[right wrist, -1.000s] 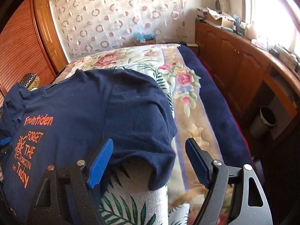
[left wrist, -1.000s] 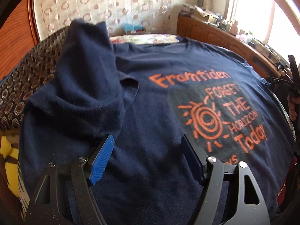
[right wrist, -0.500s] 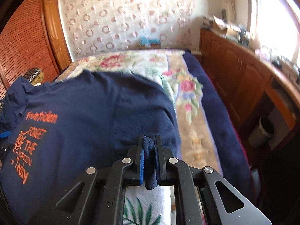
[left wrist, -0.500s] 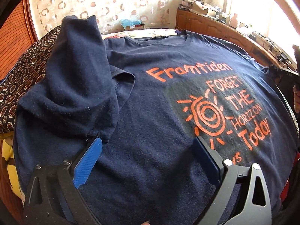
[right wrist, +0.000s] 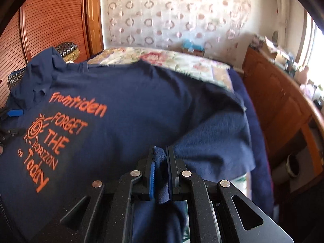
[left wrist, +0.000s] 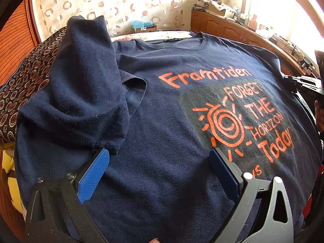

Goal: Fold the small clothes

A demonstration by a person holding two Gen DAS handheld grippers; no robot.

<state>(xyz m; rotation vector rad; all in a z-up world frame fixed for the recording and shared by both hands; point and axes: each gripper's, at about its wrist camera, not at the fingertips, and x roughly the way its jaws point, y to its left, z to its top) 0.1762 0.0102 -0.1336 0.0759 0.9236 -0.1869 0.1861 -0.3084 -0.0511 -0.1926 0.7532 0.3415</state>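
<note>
A navy T-shirt (left wrist: 172,121) with orange print lies front up on the bed. Its left sleeve (left wrist: 81,93) is folded in over the body. My left gripper (left wrist: 160,162) is open and empty, low over the shirt's lower part, its left pad beside the folded sleeve's edge. My right gripper (right wrist: 160,160) is shut on the shirt's right sleeve (right wrist: 214,139) and holds its edge lifted over the shirt (right wrist: 121,109). The right gripper's tip shows at the far right of the left wrist view (left wrist: 303,83).
The bed has a floral cover (right wrist: 182,60) and a dark blue blanket (right wrist: 257,133) on the right. A patterned pillow (left wrist: 22,89) lies at the left. A wooden cabinet (right wrist: 283,105) runs along the right, with a bin (right wrist: 289,166) below.
My right gripper closed on the right sleeve's edge and has lifted it up and leftward over the shirt. My left gripper stayed open and drew back slightly.
</note>
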